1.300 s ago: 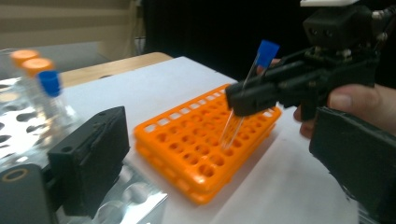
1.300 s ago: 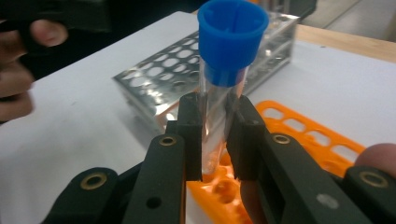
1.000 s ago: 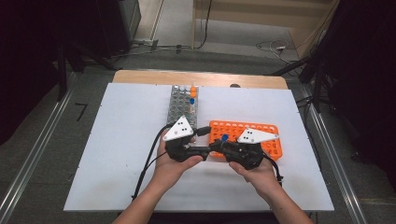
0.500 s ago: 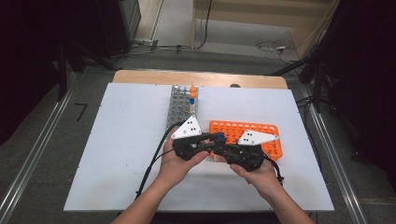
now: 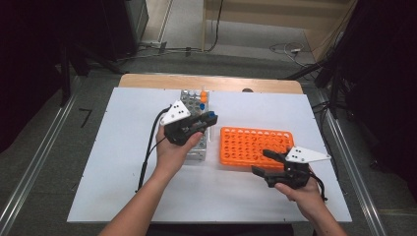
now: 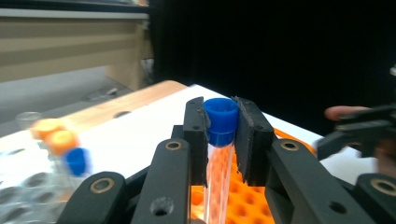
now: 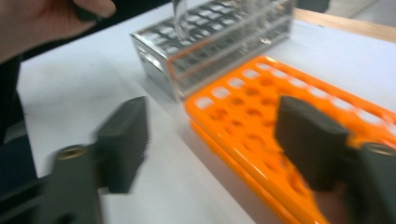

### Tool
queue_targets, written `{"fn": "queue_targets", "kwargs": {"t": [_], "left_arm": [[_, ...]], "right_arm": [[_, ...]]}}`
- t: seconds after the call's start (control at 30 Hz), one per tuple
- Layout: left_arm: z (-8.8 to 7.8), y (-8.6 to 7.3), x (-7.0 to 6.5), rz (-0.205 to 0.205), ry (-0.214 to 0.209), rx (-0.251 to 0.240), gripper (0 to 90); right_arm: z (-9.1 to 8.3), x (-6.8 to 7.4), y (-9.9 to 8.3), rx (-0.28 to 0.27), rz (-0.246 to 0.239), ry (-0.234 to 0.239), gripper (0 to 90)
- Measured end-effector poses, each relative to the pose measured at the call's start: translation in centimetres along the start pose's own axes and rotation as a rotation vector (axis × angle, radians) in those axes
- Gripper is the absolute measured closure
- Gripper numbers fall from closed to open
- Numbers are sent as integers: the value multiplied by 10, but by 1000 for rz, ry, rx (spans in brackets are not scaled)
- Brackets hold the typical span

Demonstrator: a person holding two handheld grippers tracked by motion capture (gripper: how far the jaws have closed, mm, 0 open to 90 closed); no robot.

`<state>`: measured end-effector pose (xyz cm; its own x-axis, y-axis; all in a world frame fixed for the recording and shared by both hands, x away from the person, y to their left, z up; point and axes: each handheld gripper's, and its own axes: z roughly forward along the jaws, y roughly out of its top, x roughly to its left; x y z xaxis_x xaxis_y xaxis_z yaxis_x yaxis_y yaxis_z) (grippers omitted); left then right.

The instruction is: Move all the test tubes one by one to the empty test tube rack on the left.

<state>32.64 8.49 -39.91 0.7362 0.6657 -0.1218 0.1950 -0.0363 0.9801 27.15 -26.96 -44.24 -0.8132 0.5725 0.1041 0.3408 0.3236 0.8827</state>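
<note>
My left gripper (image 6: 220, 135) is shut on a clear tube with a blue cap (image 6: 220, 120), gripping it just under the cap. In the high view the left gripper (image 5: 208, 120) holds the tube beside the metal rack (image 5: 193, 153). The tube's lower end (image 7: 180, 18) hangs over that rack (image 7: 210, 44) in the right gripper view. My right gripper (image 5: 263, 162) is open near the orange rack's (image 5: 255, 146) front right corner. Its jaws have just been opening, and nothing is between them (image 7: 212, 144); the orange rack (image 7: 261, 107) lies beyond.
The metal rack holds tubes with orange and blue caps (image 5: 201, 96) at its far end, blurred at left in the left gripper view (image 6: 60, 140). The white table top (image 5: 123, 162) has bare room left of the racks. A wooden strip (image 5: 211, 81) edges the far side.
The two grippers were together at the orange rack's left end. The left has moved up and away with the tube. The right has pulled back to the right, and its jaws have spread.
</note>
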Motion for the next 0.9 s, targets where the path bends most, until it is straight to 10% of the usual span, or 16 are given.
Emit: {"fn": "queue_targets", "kwargs": {"t": [0.43,0.9], "left_arm": [[21,-1,45,-38,145,-40,761],[38,-16,46,8,205,39,756]], "right_arm": [[-27,-16,-28,-4,35,-62,68],[-28,-19,-31,-16,34,-57,68]]}}
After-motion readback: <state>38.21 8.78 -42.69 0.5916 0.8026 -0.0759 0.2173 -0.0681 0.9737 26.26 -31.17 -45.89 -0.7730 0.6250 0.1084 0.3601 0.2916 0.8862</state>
